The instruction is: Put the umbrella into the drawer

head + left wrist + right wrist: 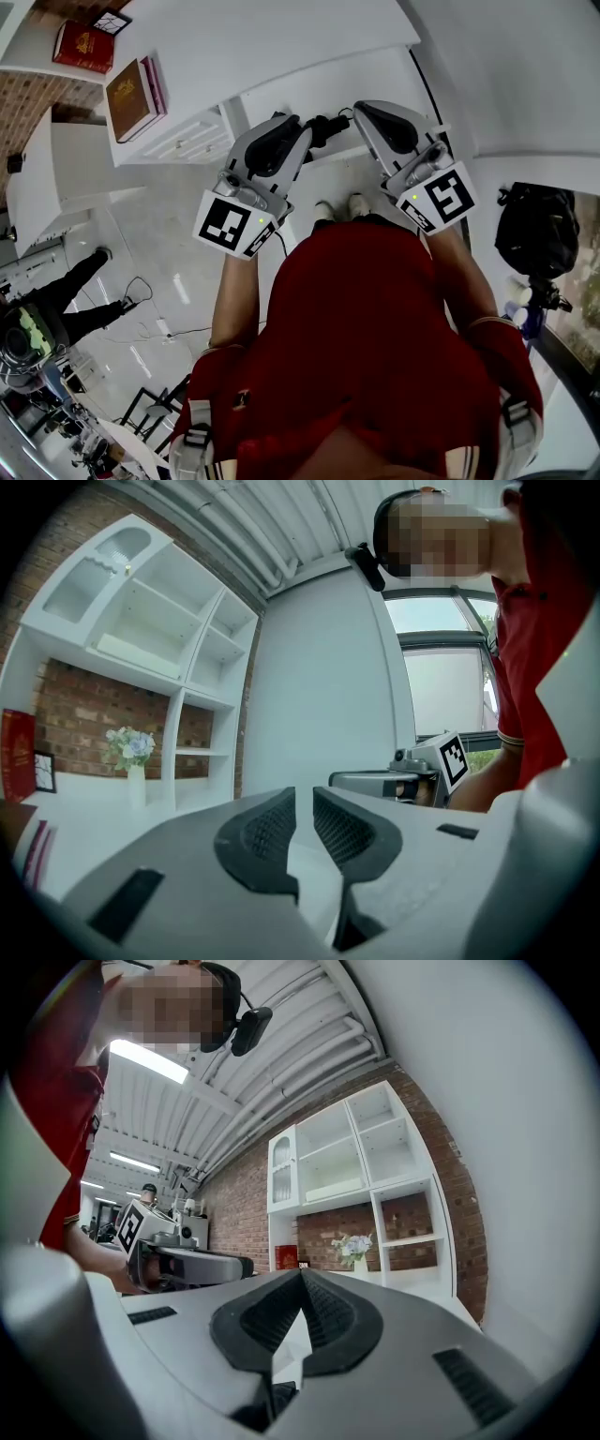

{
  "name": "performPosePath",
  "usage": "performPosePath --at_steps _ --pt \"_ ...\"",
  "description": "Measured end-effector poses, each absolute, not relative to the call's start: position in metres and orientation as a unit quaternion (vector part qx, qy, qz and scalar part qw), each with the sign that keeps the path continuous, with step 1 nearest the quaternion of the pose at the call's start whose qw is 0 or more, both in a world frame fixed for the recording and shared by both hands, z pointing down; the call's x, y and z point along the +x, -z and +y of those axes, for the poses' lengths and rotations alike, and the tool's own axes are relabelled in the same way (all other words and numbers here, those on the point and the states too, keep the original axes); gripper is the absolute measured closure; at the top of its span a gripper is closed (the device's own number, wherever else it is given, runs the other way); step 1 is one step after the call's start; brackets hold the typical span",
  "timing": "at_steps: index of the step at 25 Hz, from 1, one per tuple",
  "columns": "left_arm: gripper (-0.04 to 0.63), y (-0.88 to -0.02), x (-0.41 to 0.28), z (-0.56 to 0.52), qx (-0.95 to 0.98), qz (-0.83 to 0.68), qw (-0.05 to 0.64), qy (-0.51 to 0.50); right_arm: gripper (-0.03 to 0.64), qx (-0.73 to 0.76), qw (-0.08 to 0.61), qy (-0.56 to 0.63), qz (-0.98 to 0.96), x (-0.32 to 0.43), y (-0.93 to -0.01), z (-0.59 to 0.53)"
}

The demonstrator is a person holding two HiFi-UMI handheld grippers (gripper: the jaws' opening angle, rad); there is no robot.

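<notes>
Nearest me, the left gripper (304, 808) has its fingers (262, 836) slightly apart with nothing between them. The right gripper (302, 1283) has its fingers (328, 1321) meeting at the tips, empty. Both face white shelving (159, 630). From my head view, a dark shape, seemingly the umbrella (325, 125), lies between both grippers' tips at the white cabinet (281, 47); whether it lies inside I cannot tell.

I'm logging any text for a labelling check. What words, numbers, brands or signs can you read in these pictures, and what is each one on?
No text can be read with certainty.
Gold print on the red book: too blurred to read.
Gold cover mark on the brown book: too small to read.
Faces of the marker cubes: black-and-white square patterns, not words.
</notes>
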State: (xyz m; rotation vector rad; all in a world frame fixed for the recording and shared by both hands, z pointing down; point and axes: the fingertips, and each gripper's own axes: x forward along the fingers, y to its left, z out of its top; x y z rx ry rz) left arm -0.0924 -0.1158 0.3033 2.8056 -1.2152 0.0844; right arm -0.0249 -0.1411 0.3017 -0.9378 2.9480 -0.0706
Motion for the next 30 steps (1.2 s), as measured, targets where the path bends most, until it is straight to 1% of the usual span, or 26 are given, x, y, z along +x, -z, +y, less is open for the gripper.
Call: performPosePath --at_steps 3,6,16,30 --pt "0.564 -0.302 -0.098 -0.111 0.91 -0.413 0.038 -0.019 0.618 -0.296 0.021 0.015 0.955 -0.028 -0.3 -0.132" --pt "0.589 -0.299 -0.105 -0.108 0.903 -0.429 0.033 -0.01 0.618 -0.29 0.02 0.005 0.957 -0.031 -0.297 -0.124" --pt "0.589 -0.289 -0.115 -0.095 0.89 -0.456 0.01 0.011 0.618 -0.277 0.019 -0.009 0.961 -0.031 -0.294 -0.102" --pt "0.589 -0.292 -0.109 -0.085 0.893 -0.449 0.006 0.012 0.618 -0.277 0.027 -0.007 0.96 -0.026 -0.293 -0.091"
